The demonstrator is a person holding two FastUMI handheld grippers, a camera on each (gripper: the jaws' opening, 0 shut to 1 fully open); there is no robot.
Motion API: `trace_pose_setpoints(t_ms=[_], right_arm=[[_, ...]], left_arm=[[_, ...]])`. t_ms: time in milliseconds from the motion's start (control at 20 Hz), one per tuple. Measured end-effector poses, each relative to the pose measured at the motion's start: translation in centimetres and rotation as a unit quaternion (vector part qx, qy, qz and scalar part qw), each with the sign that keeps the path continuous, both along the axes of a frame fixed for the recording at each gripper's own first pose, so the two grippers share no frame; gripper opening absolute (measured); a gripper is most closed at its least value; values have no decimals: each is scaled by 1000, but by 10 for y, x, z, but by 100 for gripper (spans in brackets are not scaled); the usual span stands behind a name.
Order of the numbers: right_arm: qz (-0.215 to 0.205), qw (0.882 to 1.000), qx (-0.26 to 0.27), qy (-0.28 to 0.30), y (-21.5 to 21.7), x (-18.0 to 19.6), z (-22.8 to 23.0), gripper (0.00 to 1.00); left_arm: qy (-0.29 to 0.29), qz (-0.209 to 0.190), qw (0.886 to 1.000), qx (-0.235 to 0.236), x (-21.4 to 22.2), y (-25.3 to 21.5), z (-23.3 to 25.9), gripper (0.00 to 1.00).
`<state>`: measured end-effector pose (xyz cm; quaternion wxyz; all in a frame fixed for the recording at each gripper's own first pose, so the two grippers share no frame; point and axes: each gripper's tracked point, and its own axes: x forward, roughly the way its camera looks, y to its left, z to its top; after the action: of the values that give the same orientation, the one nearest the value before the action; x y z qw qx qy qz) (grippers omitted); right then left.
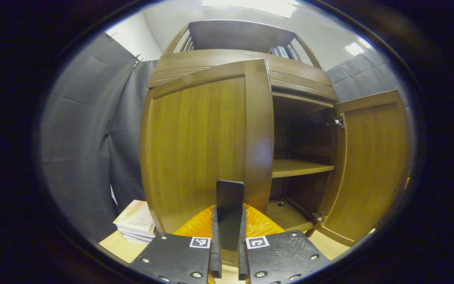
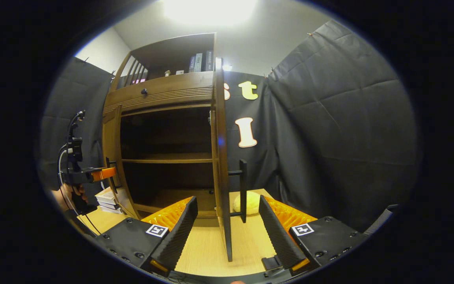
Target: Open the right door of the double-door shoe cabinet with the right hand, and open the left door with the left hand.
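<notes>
The wooden shoe cabinet point(image 1: 219, 59) has both doors swung out. In the left gripper view the left door point(image 1: 199, 146) stands partly open, and its black bar handle point(image 1: 229, 205) sits between my left gripper point(image 1: 229, 252) fingers, which are shut on it. The right door point(image 1: 369, 165) hangs wide open. In the right gripper view that right door point(image 2: 221, 157) is edge-on, with its black handle point(image 2: 243, 189) just ahead of my right gripper point(image 2: 229, 232). The right gripper stands open and holds nothing. The left gripper point(image 2: 93, 173), held by a hand point(image 2: 67, 193), is at the left door point(image 2: 110, 157).
Inside the cabinet are a shelf point(image 1: 298, 167) and a dark cavity. A stack of books point(image 1: 136, 225) lies left of the cabinet on the light wooden surface point(image 2: 207, 252). A yellow lump point(image 2: 248, 203) lies behind the right door. Black cloth walls stand on both sides.
</notes>
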<state>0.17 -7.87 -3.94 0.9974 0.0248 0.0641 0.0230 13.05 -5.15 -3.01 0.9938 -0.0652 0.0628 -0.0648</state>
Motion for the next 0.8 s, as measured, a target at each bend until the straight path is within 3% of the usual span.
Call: trace_pose_setpoints(t_ms=[700,800], right_arm=[[78,997,8,-12,81,11,6,98],[86,996,5,-14,91,11,7,98]], left_arm=[[14,45,999,-2,-74,99,-3,19],[15,50,999,-2,-78,115,-4,14]])
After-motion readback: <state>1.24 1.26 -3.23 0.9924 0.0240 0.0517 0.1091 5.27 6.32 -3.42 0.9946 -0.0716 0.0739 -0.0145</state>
